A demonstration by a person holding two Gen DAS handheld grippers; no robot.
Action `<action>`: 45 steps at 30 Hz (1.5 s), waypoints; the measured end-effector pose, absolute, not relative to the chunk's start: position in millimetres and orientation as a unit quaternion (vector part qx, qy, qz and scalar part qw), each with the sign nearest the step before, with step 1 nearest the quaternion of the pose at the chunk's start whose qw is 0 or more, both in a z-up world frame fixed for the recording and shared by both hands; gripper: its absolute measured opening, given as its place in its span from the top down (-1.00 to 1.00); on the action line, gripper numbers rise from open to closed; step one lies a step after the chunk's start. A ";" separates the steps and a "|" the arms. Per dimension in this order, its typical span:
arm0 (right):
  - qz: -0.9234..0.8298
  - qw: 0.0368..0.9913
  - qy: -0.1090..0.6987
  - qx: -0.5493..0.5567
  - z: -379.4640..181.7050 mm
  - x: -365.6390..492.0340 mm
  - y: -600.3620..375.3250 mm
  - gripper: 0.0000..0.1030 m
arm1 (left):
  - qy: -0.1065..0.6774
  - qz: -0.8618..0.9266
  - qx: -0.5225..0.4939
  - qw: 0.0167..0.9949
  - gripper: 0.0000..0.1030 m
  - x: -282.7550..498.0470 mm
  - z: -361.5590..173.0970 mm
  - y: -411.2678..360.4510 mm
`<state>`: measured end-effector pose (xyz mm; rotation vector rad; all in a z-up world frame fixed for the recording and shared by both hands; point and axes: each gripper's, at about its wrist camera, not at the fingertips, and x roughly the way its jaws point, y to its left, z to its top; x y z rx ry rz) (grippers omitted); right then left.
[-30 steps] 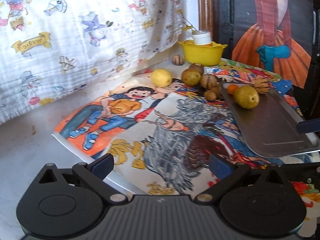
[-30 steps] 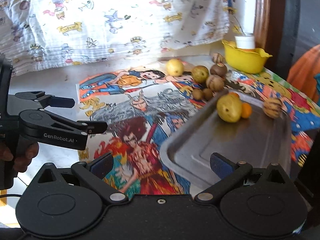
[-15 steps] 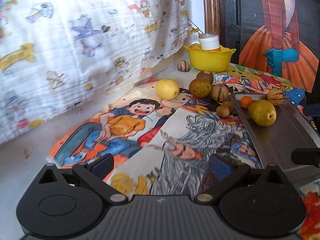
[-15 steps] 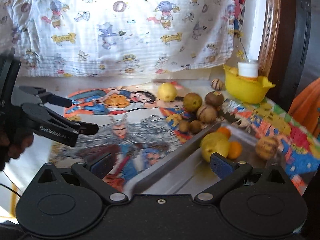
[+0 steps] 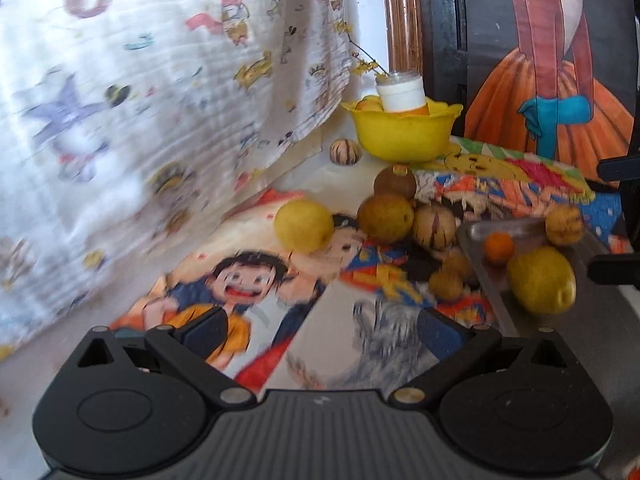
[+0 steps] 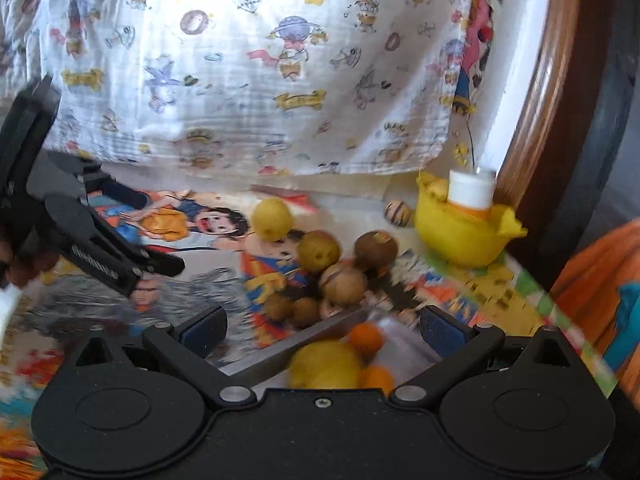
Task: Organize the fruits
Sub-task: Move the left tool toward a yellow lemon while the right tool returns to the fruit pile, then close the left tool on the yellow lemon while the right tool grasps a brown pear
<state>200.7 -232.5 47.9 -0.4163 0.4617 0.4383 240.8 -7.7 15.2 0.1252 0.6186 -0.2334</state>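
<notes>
I am holding my left gripper (image 5: 320,326) and right gripper (image 6: 322,326) spread wide, gripping nothing. The fruits (image 5: 386,218) are lying ahead on the cartoon mat (image 5: 240,280), beside the metal tray (image 5: 600,320) and before the yellow bowl (image 5: 402,136).

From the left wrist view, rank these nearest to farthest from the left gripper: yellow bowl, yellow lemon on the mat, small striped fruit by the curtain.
Left gripper, open and empty:
1. Yellow lemon, on the mat, slightly left of centre.
2. Small striped fruit, behind it at the curtain's foot.
3. Yellow bowl, just right of the striped fruit; nearly level with it, so this order is tentative.
</notes>
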 end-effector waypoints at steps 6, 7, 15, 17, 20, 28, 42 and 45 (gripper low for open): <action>0.221 0.922 0.232 -0.218 50.9 248.2 -245.8 -0.99 | 0.296 -0.116 0.053 0.947 -0.99 284.3 21.9 -14.0; 0.223 0.922 0.233 -0.215 50.7 254.5 -247.1 -0.99 | 0.296 -0.114 0.055 0.947 -0.99 291.0 21.3 -14.2; 0.264 0.905 0.250 -0.223 42.1 304.6 -229.2 -0.99 | 0.311 -0.085 0.062 0.944 -0.99 337.7 5.8 -6.7; 0.274 0.897 0.252 -0.238 37.9 315.3 -220.1 -0.99 | 0.314 -0.077 0.058 0.944 -0.99 345.6 1.1 -2.8; 0.286 0.882 0.257 -0.274 28.4 328.0 -205.6 -0.98 | 0.321 -0.071 0.045 0.943 -0.99 356.7 -5.0 2.2; 0.301 0.864 0.273 -0.297 9.8 348.5 -183.9 -0.86 | 0.325 -0.091 -0.003 0.941 -0.99 374.4 -10.5 8.9; 0.314 0.855 0.294 -0.289 -6.9 376.8 -159.6 -0.58 | 0.362 -0.094 -0.160 0.913 -0.75 411.2 -20.4 21.5; 0.313 0.855 0.301 -0.283 -9.0 383.1 -157.7 -0.48 | 0.375 -0.087 -0.183 0.905 -0.56 416.8 -25.8 23.8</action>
